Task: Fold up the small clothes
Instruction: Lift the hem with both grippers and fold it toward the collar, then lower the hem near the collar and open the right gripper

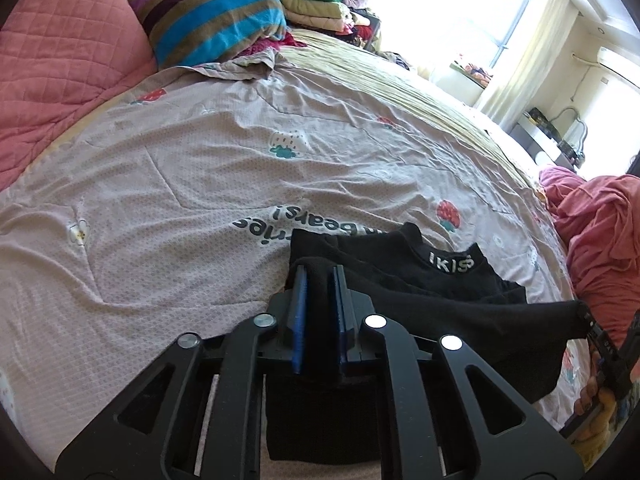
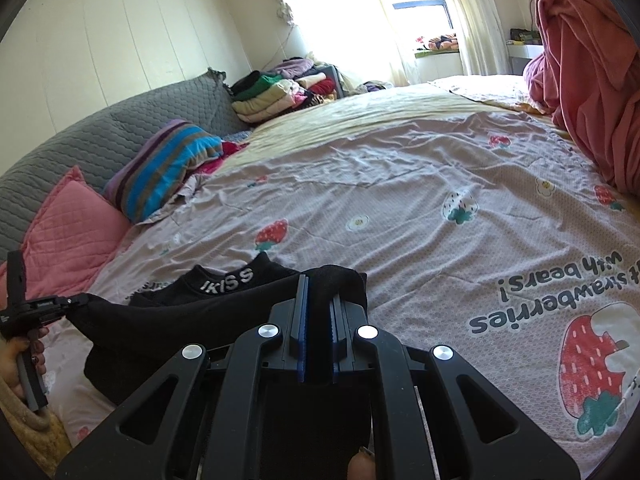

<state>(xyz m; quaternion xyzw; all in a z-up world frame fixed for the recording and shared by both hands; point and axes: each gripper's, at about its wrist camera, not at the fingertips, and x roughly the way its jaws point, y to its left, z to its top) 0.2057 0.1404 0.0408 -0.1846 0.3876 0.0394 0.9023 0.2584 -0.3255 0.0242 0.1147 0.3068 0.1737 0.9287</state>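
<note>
A: Left wrist view. Bed sheet [image 1: 200, 168], mauve, wrinkled, printed with strawberries and upside-down lettering. Pink quilted pillow [image 1: 60, 64] upper left, striped pillow [image 1: 212, 16] beside it, stack of folded clothes [image 1: 316, 4] behind. Bright window [image 1: 452, 12] with pale curtains to the right.

B: And the tool?

A: Left gripper [image 1: 319, 276] clamped on one end of the black garment [image 1: 440, 280], which stretches right to the right gripper [image 1: 585, 322], low over the sheet. Its waistband shows white letters.

B: Right wrist view?

A: Same sheet [image 2: 400, 208]. Grey quilted headboard [image 2: 80, 140] against a cream panelled wall [image 2: 120, 36]. Pink blanket [image 2: 592, 80] heaped far right. Right gripper [image 2: 320, 284] pinched together on black cloth [image 2: 180, 320]; the left gripper [image 2: 70, 304] holds the far end at the left edge.
</note>
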